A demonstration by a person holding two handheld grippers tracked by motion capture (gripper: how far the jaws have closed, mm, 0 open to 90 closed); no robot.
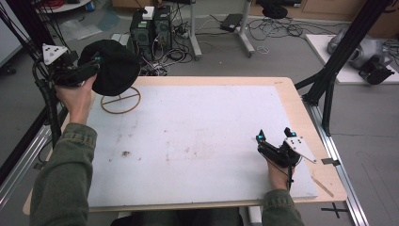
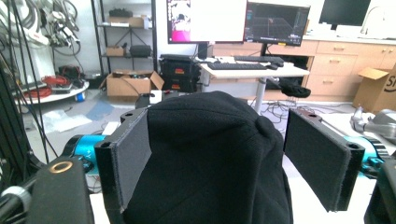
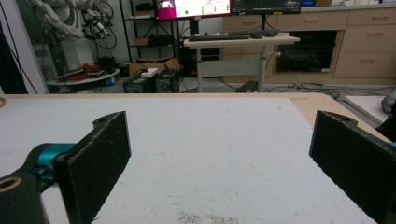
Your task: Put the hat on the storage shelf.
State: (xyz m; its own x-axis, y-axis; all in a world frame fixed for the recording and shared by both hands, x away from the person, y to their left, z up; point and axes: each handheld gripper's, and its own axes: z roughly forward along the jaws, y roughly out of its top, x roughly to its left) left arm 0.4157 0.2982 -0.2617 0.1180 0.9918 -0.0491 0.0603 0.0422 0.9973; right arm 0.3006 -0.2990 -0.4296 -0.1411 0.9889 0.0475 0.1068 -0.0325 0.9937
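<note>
A black knitted hat (image 1: 115,66) sits on a stand with a wooden ring base (image 1: 121,100) at the table's far left corner. My left gripper (image 1: 94,68) is held level against the hat's left side. In the left gripper view the hat (image 2: 210,154) bulges between the jaws of my left gripper (image 2: 219,140); the left pad (image 2: 133,158) lies along the fabric, while the right pad (image 2: 315,156) stands off it with a gap, so the gripper is open. My right gripper (image 1: 273,135) rests on the white board near the right edge, open and empty (image 3: 222,135).
The white board (image 1: 197,136) covers most of the wooden table and carries a small speck of debris (image 1: 126,153). Black frame struts (image 1: 329,80) stand at the right edge. Computer cases and cables (image 1: 150,28) lie on the floor behind the table.
</note>
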